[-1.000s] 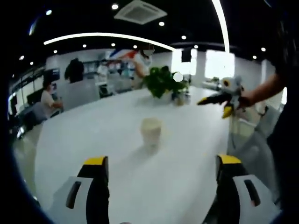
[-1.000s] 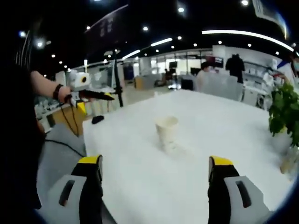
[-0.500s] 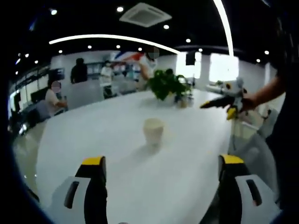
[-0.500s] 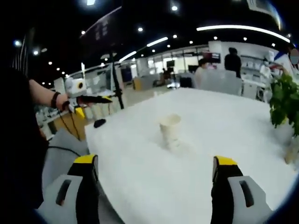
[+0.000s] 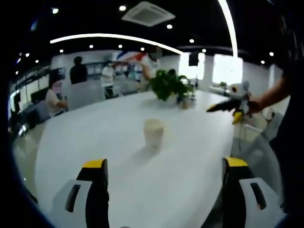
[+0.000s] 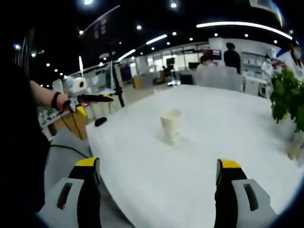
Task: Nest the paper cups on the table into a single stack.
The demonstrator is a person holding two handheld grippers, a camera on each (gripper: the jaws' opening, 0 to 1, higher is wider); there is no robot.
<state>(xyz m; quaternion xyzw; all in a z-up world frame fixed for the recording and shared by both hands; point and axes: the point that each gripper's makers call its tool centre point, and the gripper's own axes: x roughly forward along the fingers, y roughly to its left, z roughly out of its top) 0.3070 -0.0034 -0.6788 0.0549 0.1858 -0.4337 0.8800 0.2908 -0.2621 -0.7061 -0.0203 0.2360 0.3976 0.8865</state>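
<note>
White and glossy, the surface runs away under an open-plan office with ceiling lights, seated people and a leafy potted plant at its far side. From the left gripper view, the left gripper has its jaws spread wide with nothing between them, and one pale paper cup stands upright straight ahead and a touch left of the jaws' midline, well apart from the tips, its long axis vertical and mouth up. Off to the right of that view the right gripper is held out in a hand above the edge of the surface, pointing in toward the cup. From the right gripper view, the right gripper is likewise wide open and holding nothing; the same cup sits ahead, near the centre line, well clear of the jaws. The left gripper shows at the left, held level in a hand. Neither gripper looks clearly nearer. I count one cup shape; it may already be several nested, but the blur keeps me from telling.
</note>
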